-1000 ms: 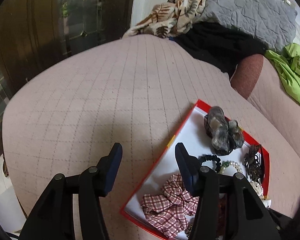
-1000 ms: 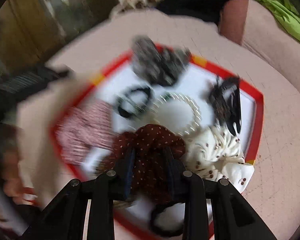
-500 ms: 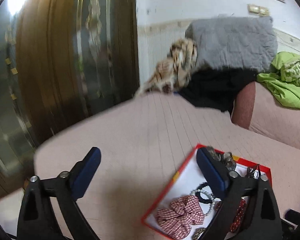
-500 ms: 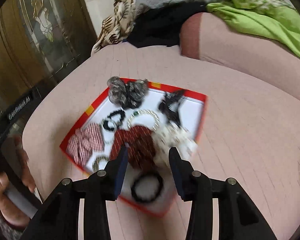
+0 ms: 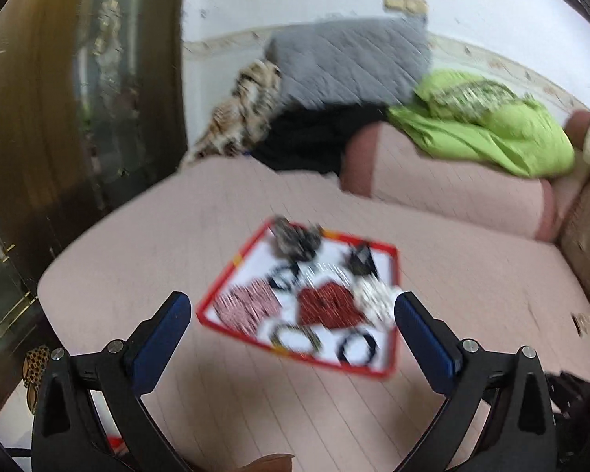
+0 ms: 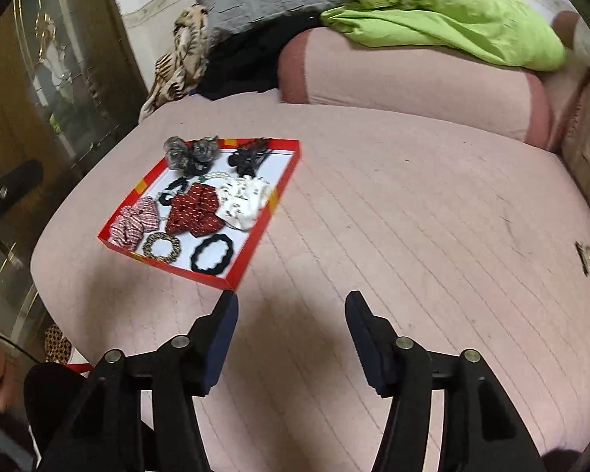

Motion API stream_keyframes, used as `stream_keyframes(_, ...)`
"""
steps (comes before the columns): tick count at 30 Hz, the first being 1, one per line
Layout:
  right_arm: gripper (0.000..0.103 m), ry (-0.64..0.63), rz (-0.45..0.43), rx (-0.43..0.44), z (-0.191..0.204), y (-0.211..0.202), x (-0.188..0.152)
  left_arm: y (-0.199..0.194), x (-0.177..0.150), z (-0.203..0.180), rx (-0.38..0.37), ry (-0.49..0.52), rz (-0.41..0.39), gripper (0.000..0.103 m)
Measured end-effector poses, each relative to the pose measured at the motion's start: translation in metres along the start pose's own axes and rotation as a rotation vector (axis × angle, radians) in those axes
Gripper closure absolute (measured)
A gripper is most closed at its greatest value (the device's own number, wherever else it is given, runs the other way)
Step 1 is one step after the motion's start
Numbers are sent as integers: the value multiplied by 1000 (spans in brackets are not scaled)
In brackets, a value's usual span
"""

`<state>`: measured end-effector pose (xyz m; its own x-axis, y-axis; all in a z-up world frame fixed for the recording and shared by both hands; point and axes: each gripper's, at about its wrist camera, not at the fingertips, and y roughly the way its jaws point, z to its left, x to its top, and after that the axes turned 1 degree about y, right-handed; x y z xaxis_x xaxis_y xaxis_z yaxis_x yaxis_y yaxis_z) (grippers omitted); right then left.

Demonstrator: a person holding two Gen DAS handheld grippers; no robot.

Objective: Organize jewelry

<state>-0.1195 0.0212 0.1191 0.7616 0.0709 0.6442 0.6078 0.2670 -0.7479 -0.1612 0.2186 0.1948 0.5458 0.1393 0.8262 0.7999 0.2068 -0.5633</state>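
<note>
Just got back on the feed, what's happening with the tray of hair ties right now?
Nothing is being held. The red-rimmed tray lies on the pink quilted bed, filled with scrunchies, including a dark red one, plus a black hair tie and a pearl strand. Both claws hang above the bed short of the tray: the left claw gapes wide and the right claw is open too, both having just been opening, with nothing between their fingers.

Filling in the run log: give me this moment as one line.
left gripper: open, holds nothing | right gripper: jaws just opening, holds nothing | scrunchies: in red tray | tray: on pink bed
</note>
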Motion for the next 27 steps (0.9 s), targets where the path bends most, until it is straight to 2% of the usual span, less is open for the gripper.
stream_keyframes(5,38,22,6,-14,-8,-7,-13,-7,-22,-17,-28,-28,109,0)
stream_keyframes(11,33,18,-2,-38,-9,-13,-20,-6,-40,-31,22,25,178,0)
stream_keyframes(18,29,-9,-8,-68,1,-16,-23,0,-46,-23,20,24,206,0)
stream_keyframes(27,29,-57,13,-90,21,-8,-28,7,-55,-15,-2,24,234,0)
